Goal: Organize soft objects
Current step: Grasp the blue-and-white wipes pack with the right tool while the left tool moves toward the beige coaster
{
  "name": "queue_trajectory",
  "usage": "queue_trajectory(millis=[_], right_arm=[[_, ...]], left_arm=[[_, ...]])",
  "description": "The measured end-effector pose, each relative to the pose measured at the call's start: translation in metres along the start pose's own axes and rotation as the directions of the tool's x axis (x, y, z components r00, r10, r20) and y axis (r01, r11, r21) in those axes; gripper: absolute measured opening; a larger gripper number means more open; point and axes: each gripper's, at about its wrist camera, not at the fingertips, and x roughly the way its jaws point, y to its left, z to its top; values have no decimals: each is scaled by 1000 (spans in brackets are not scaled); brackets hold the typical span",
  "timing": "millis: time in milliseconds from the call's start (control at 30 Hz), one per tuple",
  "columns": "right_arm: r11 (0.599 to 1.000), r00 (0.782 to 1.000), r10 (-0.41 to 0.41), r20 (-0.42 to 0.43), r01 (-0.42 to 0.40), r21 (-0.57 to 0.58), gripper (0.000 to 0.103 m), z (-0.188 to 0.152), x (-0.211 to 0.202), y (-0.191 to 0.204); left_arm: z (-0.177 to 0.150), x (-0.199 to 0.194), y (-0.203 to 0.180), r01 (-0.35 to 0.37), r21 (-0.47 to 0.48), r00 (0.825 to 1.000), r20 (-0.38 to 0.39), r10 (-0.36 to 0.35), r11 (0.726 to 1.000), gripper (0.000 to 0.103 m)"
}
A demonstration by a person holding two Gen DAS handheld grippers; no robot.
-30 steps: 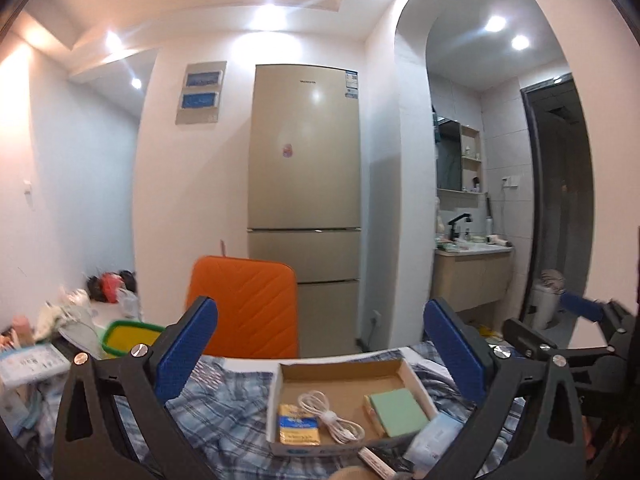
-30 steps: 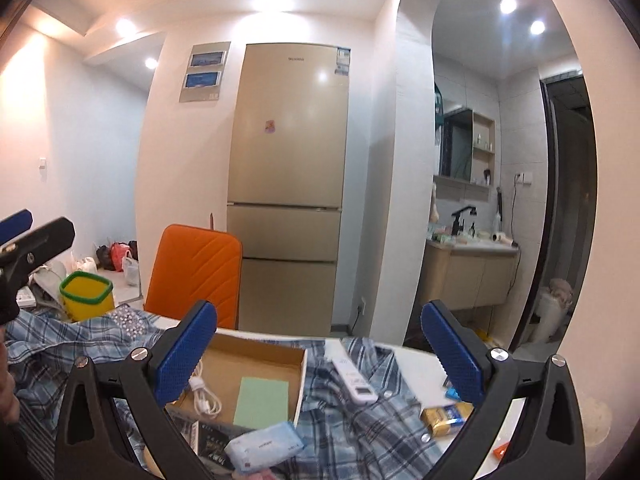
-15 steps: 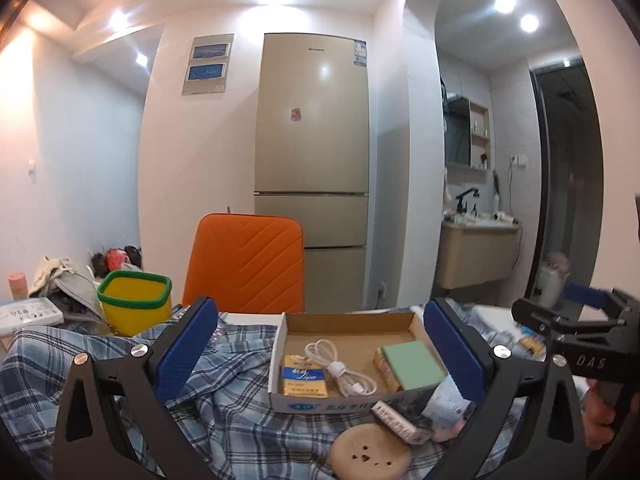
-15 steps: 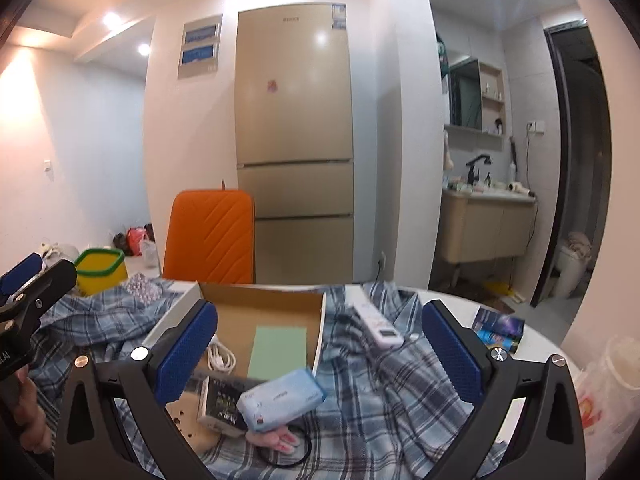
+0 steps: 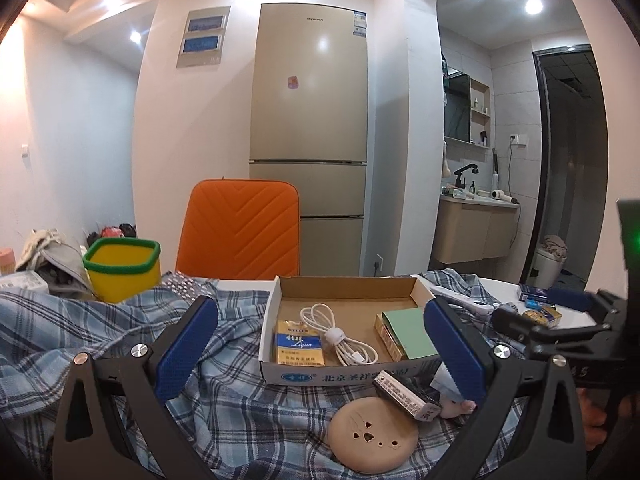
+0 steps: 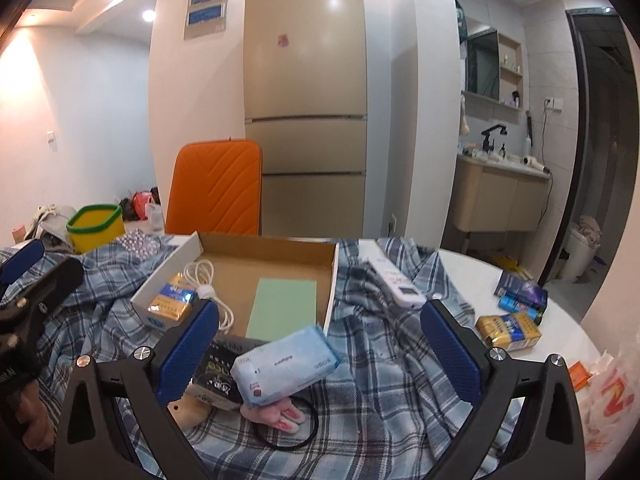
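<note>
1. While the left gripper (image 5: 320, 346) hangs empty with jaws wide apart over the plaid shirt (image 5: 224, 400), lifting the cloth would likely tip the cardboard box (image 5: 344, 376) resting on it.
2. The right gripper (image 6: 320, 350), jaws also apart and empty, faces the tissue pack (image 6: 286, 364) on the shirt (image 6: 384, 380); closing there could snag cloth instead.

Blue plaid shirt (image 6: 384, 364) lies rumpled across the table — tissue pack (image 6: 286, 364) resting on it.
</note>
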Motion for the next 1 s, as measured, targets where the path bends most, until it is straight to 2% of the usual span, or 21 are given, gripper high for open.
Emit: queue_trajectory(millis=[167,333,467,567,733,833,967,1000], right_arm=[[999,996,37,-86,-35,19,101,-6,20,-2],[992,977,110,-180,-95,88,97,-12,39,-9],[985,967,141,-214,-115,128,96,-17,46,-14],[973,946,197,-256,-156,171,96,-21,56,-16],[965,931,228,-286,-177,194,96,-25,65,-16],[961,921,242,-307,-184,206,90,-26,71,-16],[964,910,234,-343,-171,204,89,-30,79,-14],[963,907,239,-346,-175,206,86,-30,80,-13]], left_arm=[[-1,4,2,16,-7,1000,-17,-16,1000,103],[-1,7,2,26,-8,999,-35,-26,1000,103],[-1,10,4,60,-22,996,-71,-61,998,103],[-2,12,5,61,-25,995,-83,-62,998,103],[-4,17,5,56,-21,991,-119,-59,998,103],[-5,19,4,61,-9,987,-146,-61,998,103],[-7,20,4,64,-4,985,-161,-64,998,103],[-7,21,4,66,-3,984,-168,-65,998,103]])
